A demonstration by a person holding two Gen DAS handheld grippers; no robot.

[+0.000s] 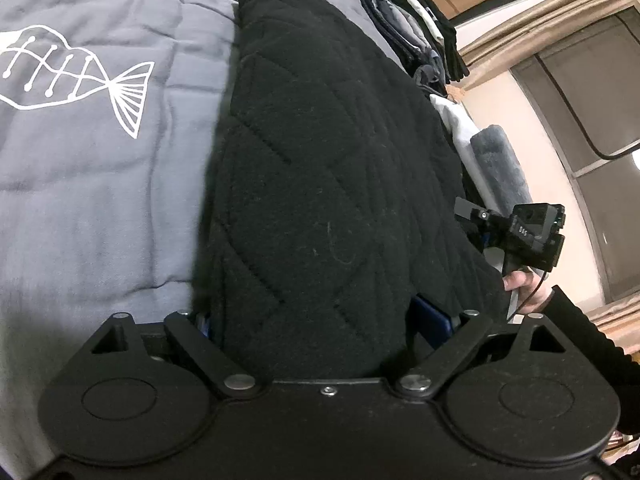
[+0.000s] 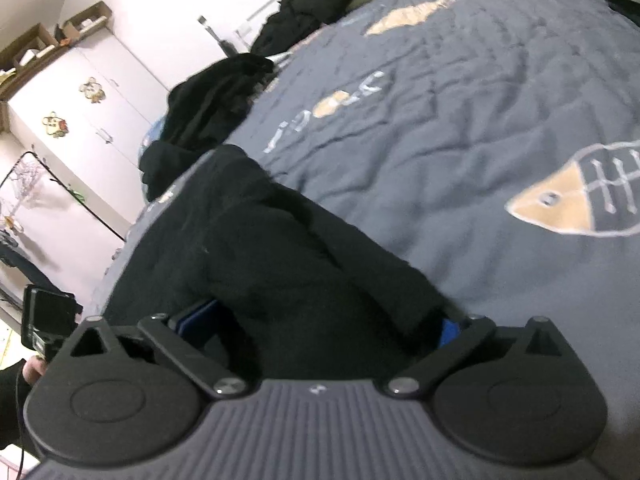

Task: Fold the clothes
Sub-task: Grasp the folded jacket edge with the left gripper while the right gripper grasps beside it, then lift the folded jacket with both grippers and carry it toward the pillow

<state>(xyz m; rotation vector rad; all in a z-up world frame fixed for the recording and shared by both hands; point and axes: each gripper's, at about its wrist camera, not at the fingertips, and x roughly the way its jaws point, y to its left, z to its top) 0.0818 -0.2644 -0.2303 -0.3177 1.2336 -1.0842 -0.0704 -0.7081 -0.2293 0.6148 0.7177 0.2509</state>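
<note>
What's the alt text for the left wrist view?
A black quilted garment lies on a grey-blue fish-print bedspread, its near end between the wide jaws of the left hand-held gripper. The right hand-held gripper is at its right edge.

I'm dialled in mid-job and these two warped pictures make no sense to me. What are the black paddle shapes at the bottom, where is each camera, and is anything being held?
There is no robot arm. A person holds a two-finger clamp tool in each hand, and each carries a wide-angle camera looking forward along its fingers. The black shapes at the bottom are that tool's own body.

The left camera shows the left gripper with a black quilted garment bulging between its wide-spread fingers, on a grey-blue bedspread with fish drawings. A stack of folded clothes sits behind it. At the right edge is the other tool and the person's hand.

The right camera shows the right gripper, also spread wide around the same garment. Whether either grips the cloth I cannot tell.
</note>
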